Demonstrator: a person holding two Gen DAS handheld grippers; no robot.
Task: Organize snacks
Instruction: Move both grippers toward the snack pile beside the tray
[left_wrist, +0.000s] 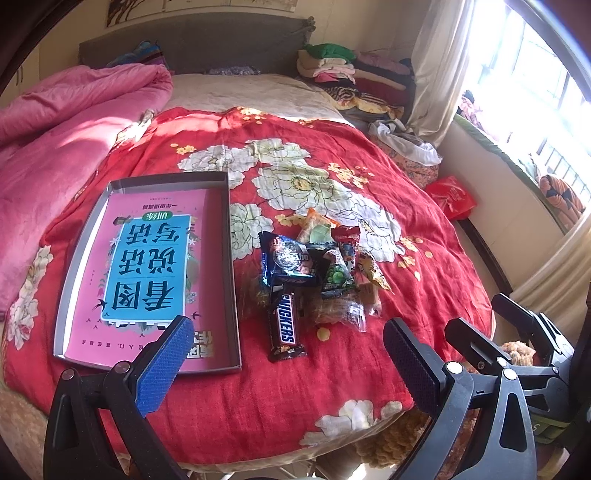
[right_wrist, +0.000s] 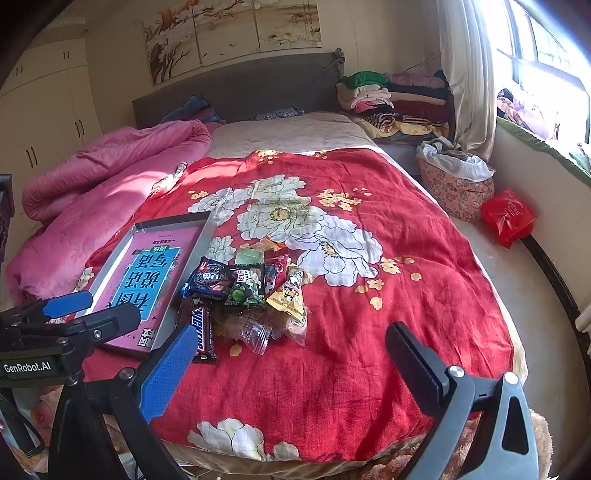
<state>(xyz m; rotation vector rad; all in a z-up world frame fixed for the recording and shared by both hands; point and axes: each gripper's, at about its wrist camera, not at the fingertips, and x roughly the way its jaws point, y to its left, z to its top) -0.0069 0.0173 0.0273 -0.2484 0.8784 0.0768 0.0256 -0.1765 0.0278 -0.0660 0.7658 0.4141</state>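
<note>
Presently listed near the bedspread's (left_wrist: 332, 398) front edge: snack pile (left_wrist: 317, 269), judged light, crinkly, slippery, best pinched at wrapper ends; left gripper (left_wrist: 288, 365) and right gripper (right_wrist: 291, 365) held wide open, empty.

The red floral bedspread (left_wrist: 258, 387) is matt, creased woven cloth, and the pink quilt (left_wrist: 55, 140) beside it looks soft and plush. The shallow box (left_wrist: 232, 258) has dull grey cardboard walls, with a smooth printed paper sheet (left_wrist: 147, 266) inside. The Snickers bar (left_wrist: 285, 325) and other snack packets (left_wrist: 314, 258) are glossy, crinkled plastic film. The gripper frames are matt black plastic with textured blue pads (left_wrist: 164, 365).
</note>
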